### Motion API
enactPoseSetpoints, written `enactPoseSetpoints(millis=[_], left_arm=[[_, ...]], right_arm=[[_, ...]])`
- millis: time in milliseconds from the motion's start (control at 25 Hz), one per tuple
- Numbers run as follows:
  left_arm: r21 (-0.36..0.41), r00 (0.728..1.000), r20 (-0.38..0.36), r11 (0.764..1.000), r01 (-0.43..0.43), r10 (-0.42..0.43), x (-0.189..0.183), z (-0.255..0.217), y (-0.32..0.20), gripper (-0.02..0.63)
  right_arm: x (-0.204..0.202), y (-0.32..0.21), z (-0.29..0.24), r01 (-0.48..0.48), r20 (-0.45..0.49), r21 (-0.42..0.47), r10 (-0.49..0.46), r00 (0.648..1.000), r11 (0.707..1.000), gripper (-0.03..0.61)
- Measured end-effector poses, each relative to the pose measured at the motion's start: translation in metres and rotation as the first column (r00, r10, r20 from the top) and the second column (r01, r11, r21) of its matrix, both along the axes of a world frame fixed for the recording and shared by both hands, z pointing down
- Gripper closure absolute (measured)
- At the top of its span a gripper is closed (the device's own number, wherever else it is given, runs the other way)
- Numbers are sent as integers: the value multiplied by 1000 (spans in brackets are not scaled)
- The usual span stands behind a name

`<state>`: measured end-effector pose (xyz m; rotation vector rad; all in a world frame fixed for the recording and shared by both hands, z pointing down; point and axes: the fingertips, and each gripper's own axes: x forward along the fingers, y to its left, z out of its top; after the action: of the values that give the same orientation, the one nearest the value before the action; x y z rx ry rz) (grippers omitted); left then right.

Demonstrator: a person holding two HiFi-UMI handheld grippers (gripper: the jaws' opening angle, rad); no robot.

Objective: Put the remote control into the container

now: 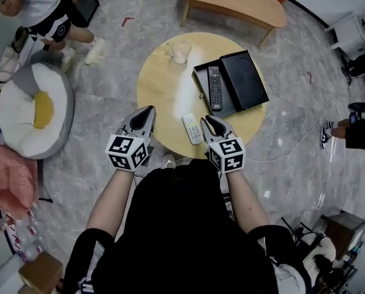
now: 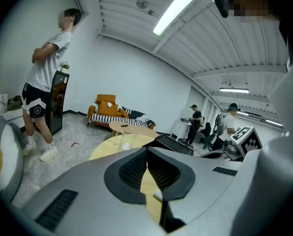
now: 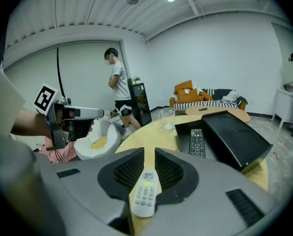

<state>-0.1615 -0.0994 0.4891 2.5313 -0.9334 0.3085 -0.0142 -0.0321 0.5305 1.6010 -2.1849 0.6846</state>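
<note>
The white remote (image 1: 193, 128) lies on the desk (image 1: 158, 84), outside the box (image 1: 198, 78) that holds a black remote (image 1: 214, 87), with the right tongs (image 1: 208, 122) slightly parted beside it, gripping nothing, and the left tongs (image 1: 147, 112) shut and empty, so pickup and placing remain.

Left gripper (image 1: 149, 110) jaws shut; right gripper (image 1: 206, 122) jaws slightly apart; both forearms extended forward, angled down

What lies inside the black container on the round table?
A black remote control lies in the container's open side. The lid covers the rest, hiding anything beneath.
</note>
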Motion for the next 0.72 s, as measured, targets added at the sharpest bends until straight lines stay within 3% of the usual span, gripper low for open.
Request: enactPoseSetpoints(millis=[360,720], left_arm=[[-11,999,39,1000,-27,27,-29,8,15,606],[-54,996,72,997,47,-43,-74,24,22,606]], right_arm=[[-26,17,82,20,-84,-246,-42,996,969,326],[-29,21,133,-26,-180,-376,-46,983,926,290]])
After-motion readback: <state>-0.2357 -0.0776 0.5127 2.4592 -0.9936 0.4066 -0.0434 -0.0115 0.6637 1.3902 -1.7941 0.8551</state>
